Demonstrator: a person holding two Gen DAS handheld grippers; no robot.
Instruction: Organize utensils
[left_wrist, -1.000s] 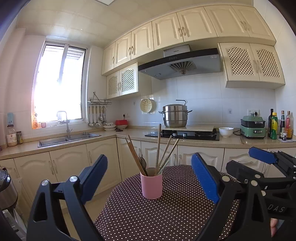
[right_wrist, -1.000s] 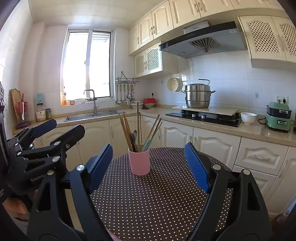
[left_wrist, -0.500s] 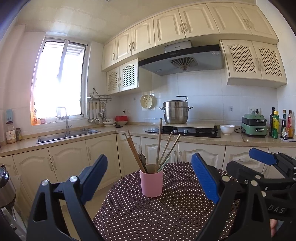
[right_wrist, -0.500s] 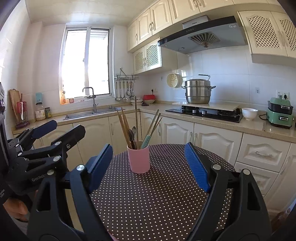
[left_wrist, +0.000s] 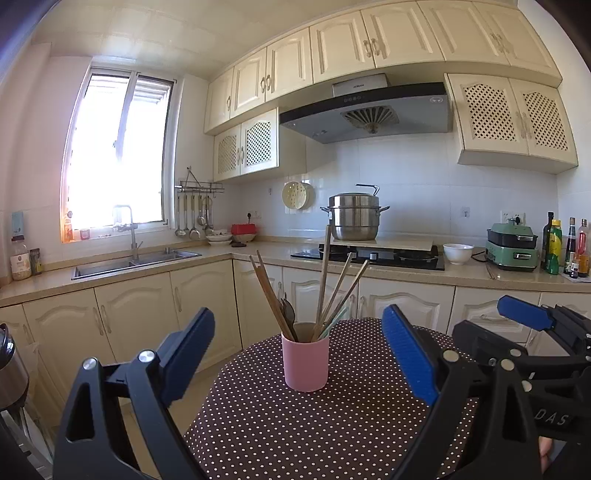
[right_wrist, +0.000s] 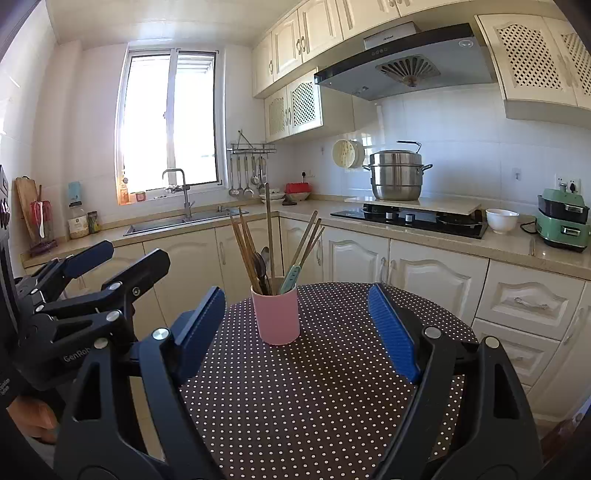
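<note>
Utensils (left_wrist: 325, 295), chopsticks with a spoon and a pale green handle among them, are all standing together in a pink cup (left_wrist: 305, 362) near the far middle of the dotted table (left_wrist: 295, 424), with nothing lying loose on the cloth that shows. Both the left claw (left_wrist: 295, 350) and the right claw (right_wrist: 295, 317) are hovering on the near side of the cup, jaws spread wide and holding nothing. That is fitting either a sorting about to start from the cup or a tidy-up ending there, so no next move can be judged.
</note>
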